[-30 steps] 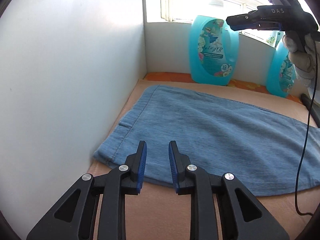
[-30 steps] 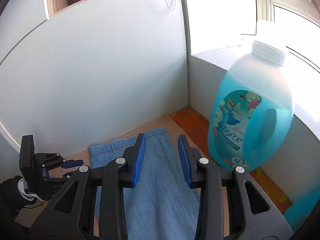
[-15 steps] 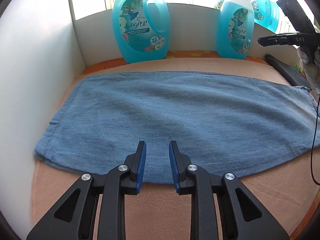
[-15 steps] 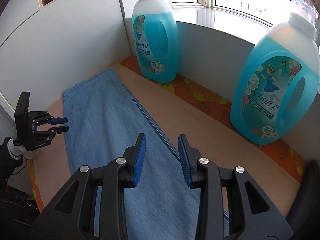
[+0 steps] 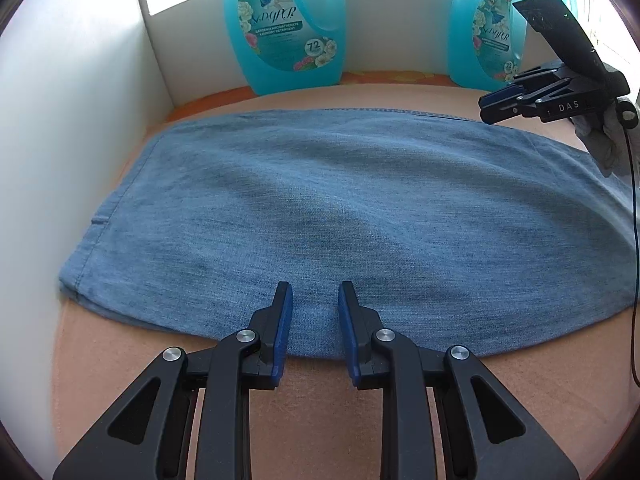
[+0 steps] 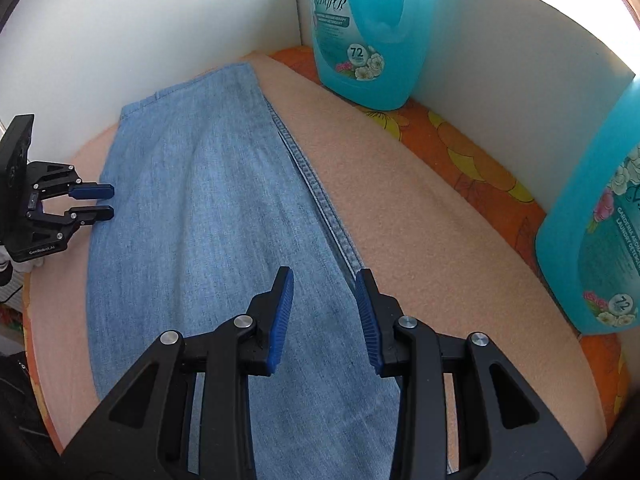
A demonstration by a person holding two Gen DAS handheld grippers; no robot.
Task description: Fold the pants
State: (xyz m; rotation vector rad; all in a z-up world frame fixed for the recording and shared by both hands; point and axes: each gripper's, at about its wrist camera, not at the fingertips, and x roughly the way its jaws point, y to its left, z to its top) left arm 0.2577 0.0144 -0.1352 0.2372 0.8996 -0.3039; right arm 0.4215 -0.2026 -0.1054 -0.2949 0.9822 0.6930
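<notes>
Blue denim pants point(image 5: 352, 216) lie flat, folded lengthwise, on a peach-covered table point(image 5: 360, 408). They also show in the right wrist view point(image 6: 208, 216). My left gripper point(image 5: 315, 304) is open and empty, low over the near long edge of the pants. It shows at the left of the right wrist view point(image 6: 105, 201). My right gripper point(image 6: 324, 292) is open and empty above the far seam edge of the pants. It shows at the upper right of the left wrist view point(image 5: 489, 106).
Two blue detergent bottles point(image 5: 284, 20) point(image 5: 486, 36) stand along the back on an orange floral cloth point(image 6: 472, 160). White panels point(image 5: 60, 140) wall the left and back sides. A black cable point(image 5: 634, 240) hangs at the right.
Both grippers have dropped lower and closer to the pants. The right gripper has swung down from pointing at the bottles to hover over the seam edge.
</notes>
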